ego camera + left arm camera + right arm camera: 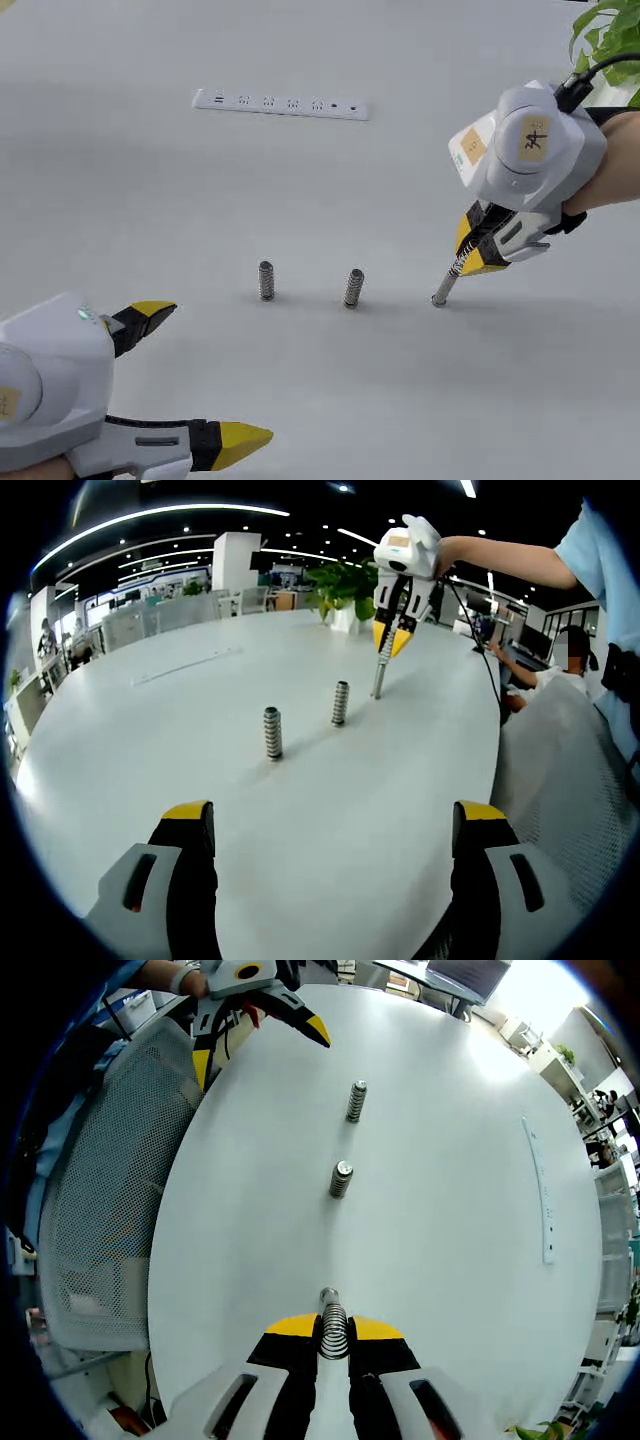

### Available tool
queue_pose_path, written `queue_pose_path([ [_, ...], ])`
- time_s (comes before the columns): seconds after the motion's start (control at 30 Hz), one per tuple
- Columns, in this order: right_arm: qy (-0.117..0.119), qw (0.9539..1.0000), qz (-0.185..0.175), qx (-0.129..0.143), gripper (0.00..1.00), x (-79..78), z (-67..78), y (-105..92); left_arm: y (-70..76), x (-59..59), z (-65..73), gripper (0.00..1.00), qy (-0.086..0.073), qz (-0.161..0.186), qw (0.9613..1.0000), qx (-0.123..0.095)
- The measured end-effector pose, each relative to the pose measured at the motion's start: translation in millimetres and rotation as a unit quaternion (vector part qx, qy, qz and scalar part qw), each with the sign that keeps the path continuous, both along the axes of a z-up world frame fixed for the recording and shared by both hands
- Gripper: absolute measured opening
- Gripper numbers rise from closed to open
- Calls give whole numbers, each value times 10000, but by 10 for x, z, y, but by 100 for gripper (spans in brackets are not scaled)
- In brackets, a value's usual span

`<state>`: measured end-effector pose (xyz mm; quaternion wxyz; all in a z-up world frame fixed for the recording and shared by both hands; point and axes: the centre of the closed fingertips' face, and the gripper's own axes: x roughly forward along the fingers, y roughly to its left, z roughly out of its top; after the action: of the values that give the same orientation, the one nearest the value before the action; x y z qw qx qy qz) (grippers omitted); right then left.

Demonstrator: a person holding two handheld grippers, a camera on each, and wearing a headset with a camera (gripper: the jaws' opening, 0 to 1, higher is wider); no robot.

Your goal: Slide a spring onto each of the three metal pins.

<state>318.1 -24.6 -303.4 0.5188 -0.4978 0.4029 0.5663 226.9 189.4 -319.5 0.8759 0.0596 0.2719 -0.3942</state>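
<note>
Shows three metal pins in a row across the white table (pixel 120 200): left pin (pixel 266 280) and middle pin (pixel 354 288) upright, each already wearing a spring, and right pin (pixel 441 292) leaning a little, bare along its lower shaft. Has the third spring (pixel 333 1332) threaded on the upper end of that right pin, clamped between the yellow-tipped jaws of the right gripper (pixel 478 258), reaching down from the far right. Finds the left gripper (pixel 205 372) at the near left, well apart from the pins, jaws spread wide and holding nothing. Places a white power strip (pixel 280 104) flat at the far side and a green plant (pixel 612 30) at the far right corner.
</note>
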Motion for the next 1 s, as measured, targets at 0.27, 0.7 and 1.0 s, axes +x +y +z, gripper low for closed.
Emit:
queue_pose_path([
  [0.27, 26, 10000, 12, 1, 8, -44, 9, 44, 16, -9, -11, 98, 28, 32, 10000, -4],
  [0.7, 55, 10000, 48, -20, 8, -62, -5, 39, 9, -3, -23, 98, 48, 17, 10000, -11],
  [1.0, 146, 9998, 52, -82, 8, -73, -100, 33, 30, 0, -26, 97, 49, 35, 10000, -13],
])
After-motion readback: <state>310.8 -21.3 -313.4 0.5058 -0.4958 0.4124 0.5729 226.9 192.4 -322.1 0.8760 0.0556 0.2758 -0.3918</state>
